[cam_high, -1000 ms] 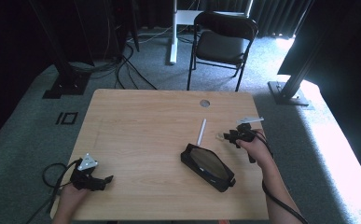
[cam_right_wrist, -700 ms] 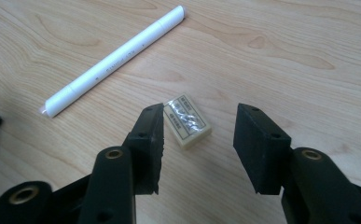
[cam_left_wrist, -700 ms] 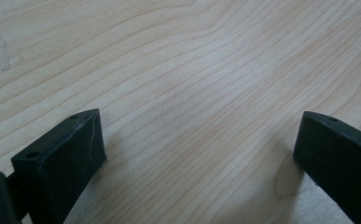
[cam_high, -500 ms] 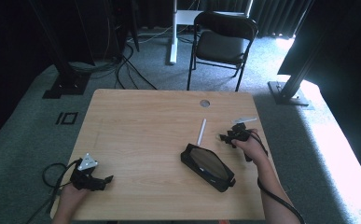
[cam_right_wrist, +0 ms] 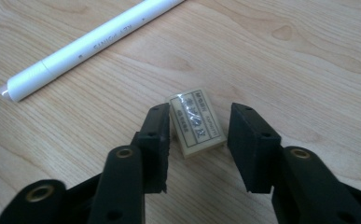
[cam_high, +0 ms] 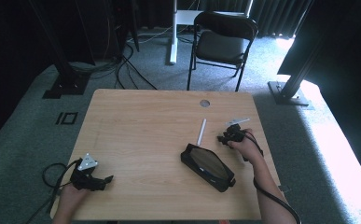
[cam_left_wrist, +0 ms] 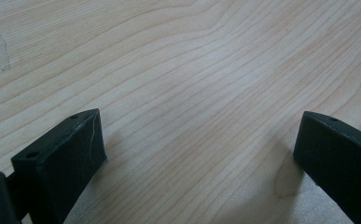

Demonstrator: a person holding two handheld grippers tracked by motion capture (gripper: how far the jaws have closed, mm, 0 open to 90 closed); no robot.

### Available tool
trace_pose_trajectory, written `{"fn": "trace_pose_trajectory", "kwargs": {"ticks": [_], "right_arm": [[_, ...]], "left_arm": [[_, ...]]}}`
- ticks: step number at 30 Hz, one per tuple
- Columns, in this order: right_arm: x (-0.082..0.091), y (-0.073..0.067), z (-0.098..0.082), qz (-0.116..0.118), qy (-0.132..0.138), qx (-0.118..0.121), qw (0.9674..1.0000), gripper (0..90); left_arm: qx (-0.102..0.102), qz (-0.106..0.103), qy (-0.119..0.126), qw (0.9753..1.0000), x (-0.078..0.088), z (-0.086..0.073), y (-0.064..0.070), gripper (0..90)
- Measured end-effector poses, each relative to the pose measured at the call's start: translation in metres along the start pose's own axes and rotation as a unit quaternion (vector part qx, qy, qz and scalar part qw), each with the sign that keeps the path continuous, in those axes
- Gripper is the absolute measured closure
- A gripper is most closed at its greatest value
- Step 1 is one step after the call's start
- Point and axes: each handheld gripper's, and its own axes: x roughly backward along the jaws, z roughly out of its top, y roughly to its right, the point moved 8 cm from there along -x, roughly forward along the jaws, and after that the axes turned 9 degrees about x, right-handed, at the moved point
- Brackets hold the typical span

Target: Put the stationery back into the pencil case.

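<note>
Overall, the wooden counter point(cam_high: 141, 130) carries every item noted. A black pencil case point(cam_high: 208, 166) lies slantwise near its right front, zip side up. A white pen point(cam_high: 200, 131) lies just beyond the case, apart from it; in the right gripper view the pen point(cam_right_wrist: 89, 44) runs slantwise across the upper left. The left hand-held gripper point(cam_high: 104, 180) rests at the counter's left front corner, held by a hand; in the left gripper view its jaws stand wide apart with bare wood between them. The right hand-held gripper point(cam_right_wrist: 199, 140) sits low over the counter, right of the pen. Its jaws have just been closing and stand partly open around a small wrapped eraser point(cam_right_wrist: 196, 122), which lies flat on the wood. One jaw sits just beside the eraser's edge, the other shows a clear gap; no grip is made.
</note>
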Motion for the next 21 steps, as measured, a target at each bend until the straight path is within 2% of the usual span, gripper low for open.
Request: {"fn": "trace_pose_trajectory", "kwargs": {"ticks": [4,10,16,21], "right_arm": [[0.0,-0.002,0.0,-0.01,0.002,0.003,0.9999,67.3],[-0.001,-0.003,0.0,-0.018,0.012,-0.013,0.9997,68.0],[0.002,-0.008,0.0,-0.002,0.008,-0.024,0.9997,68.3],[0.012,-0.006,0.002,0.0,0.014,-0.032,0.9994,68.4]], "left_arm": [[0.0,0.0,0.0,1.0,0.0,0.0,0.0,2.2],[0.0,0.0,0.0,1.0,0.0,0.0,0.0,2.2],[0.0,0.0,0.0,1.0,0.0,0.0,0.0,2.2],[0.0,0.0,0.0,1.0,0.0,0.0,0.0,2.2]]}}
